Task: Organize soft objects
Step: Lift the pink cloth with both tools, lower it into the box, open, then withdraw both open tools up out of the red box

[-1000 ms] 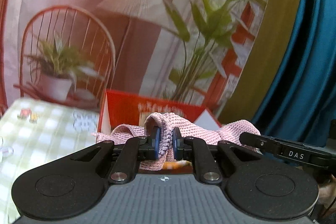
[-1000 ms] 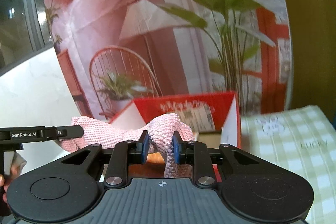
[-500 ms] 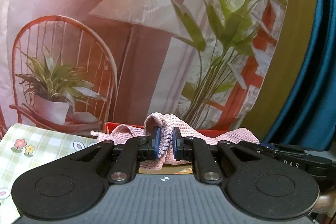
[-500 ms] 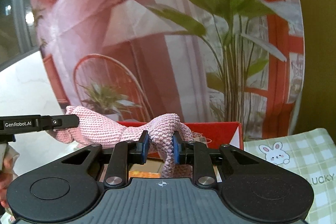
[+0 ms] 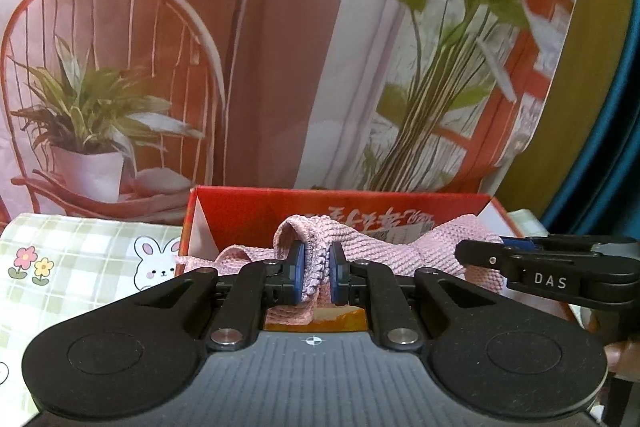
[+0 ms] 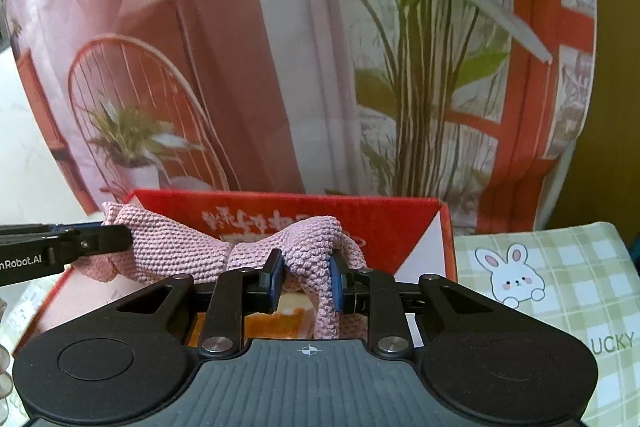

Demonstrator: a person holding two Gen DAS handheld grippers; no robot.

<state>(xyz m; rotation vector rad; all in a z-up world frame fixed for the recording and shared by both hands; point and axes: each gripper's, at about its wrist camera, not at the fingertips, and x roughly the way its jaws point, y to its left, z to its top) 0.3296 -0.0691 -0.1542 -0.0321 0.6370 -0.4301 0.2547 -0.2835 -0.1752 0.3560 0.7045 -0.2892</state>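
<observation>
Over open red box (image 5: 248,215), left wrist view: left gripper (image 5: 317,277) jaws pinching pink knit cloth (image 5: 384,251); flower print on checked surface cover (image 5: 80,267) seen only here. Right wrist view: right gripper (image 6: 306,279) jaws pinching same cloth's other end; "LUCKY" lettering cut off. Box contents mostly hidden.

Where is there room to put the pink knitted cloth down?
The checked tablecloth right of the red box looks bare, as does the stretch on its left. Over the box it is crowded: both claws hold the pink cloth, with something orange beneath.
</observation>
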